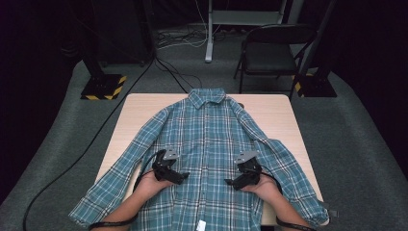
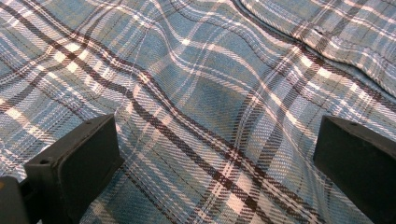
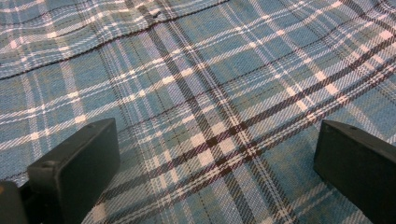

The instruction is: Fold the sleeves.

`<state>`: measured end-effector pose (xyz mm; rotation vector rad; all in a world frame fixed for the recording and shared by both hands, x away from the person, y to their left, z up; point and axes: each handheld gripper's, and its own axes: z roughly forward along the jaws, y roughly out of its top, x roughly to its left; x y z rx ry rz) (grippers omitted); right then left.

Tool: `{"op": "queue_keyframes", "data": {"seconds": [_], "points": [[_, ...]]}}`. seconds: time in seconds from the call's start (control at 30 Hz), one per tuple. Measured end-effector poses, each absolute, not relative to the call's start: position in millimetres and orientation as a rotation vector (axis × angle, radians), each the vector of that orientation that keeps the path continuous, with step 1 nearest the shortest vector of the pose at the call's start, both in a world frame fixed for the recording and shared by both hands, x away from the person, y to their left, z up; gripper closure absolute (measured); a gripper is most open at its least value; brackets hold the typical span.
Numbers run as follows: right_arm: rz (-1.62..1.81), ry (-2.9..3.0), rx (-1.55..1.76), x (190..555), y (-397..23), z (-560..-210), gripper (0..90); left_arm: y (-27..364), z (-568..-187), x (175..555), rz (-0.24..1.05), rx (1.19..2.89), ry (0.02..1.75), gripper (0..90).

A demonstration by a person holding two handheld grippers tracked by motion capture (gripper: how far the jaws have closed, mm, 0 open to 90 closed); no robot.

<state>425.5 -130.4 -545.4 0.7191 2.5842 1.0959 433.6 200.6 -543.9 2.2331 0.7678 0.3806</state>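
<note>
My left tool (image 1: 179, 177) has its jaws spread wide with nothing between them, hovering just above the lower front of the plaid shirt (image 1: 207, 144). My right tool (image 1: 234, 182) mirrors it on the other side of the button placket, equally wide and gripping nothing. I point the two toward each other over the shirt's middle, I think so that each can take a pinch of cloth on its own side. In both gripper views the checked fabric runs under the jaws with soft ripples, not yet gathered. The shirt lies face up and spread flat on the desk (image 1: 274, 108), collar away from me, sleeves angled outward toward the near corners, the hem hanging toward my side, which leaves it ready for folding.
</note>
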Motion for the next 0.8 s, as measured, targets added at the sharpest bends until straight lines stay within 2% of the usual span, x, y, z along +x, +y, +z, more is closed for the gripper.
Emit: {"op": "queue_keyframes", "data": {"seconds": [0.8], "points": [[1.095, 2.58, 0.724, 425.2, -130.6, -545.4, 0.0, 201.5, -543.6, 432.1, 0.377, 2.228, 0.768, 1.5]]}}
